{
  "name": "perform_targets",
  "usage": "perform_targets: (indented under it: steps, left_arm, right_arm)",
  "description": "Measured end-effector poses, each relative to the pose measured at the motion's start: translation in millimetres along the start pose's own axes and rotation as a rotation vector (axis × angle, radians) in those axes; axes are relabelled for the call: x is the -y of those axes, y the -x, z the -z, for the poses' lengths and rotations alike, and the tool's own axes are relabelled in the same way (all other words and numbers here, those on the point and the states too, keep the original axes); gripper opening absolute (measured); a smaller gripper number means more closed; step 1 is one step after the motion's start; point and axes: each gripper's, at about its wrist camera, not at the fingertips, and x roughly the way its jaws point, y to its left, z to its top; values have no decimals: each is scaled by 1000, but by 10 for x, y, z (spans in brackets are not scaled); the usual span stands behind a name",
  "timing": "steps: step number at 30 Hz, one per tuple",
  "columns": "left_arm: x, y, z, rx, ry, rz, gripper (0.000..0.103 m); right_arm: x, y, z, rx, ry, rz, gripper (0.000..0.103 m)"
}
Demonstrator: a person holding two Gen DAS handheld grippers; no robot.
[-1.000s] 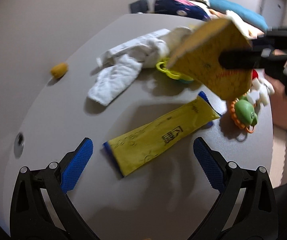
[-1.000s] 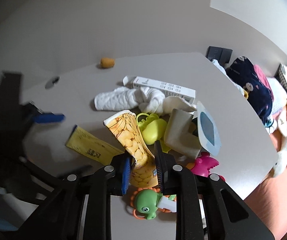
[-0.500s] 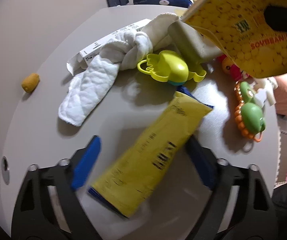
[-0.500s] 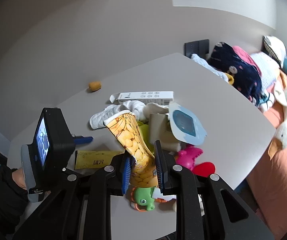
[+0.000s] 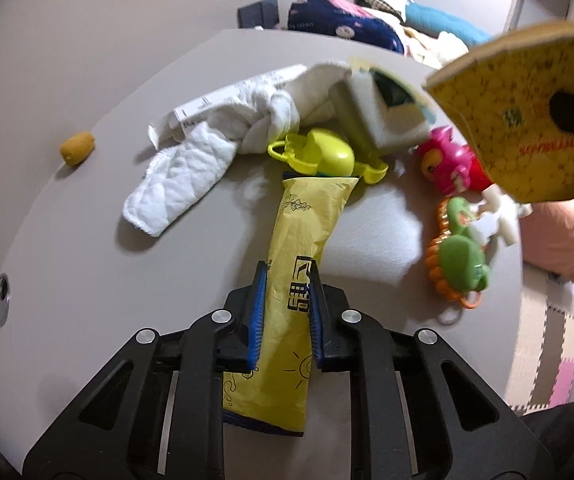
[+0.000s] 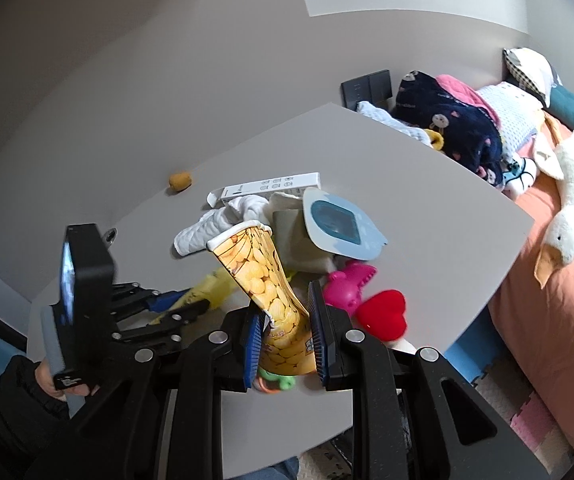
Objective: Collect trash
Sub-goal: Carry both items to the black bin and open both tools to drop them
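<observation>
Left wrist: gripper [image 5: 285, 304] clamping yellow wrapper [image 5: 299, 264]

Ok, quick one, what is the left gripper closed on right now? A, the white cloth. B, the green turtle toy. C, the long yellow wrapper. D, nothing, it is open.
C: in the left wrist view the left gripper is shut on the long yellow wrapper, with its blue pads pressing both sides, while the white cloth and green turtle toy lie untouched on the table.
</observation>
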Motion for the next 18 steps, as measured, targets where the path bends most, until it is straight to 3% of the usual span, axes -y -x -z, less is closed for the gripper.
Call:
perform_targets:
  steps: [9,18]
  left_arm:
    - [470,467,1,54,-32,12,16]
    - [1184,528,-143,83,-124,86,16]
  right_arm:
    - [317,323,201,28,-45,0,23]
    - [740,727,443,61,-106,47,23]
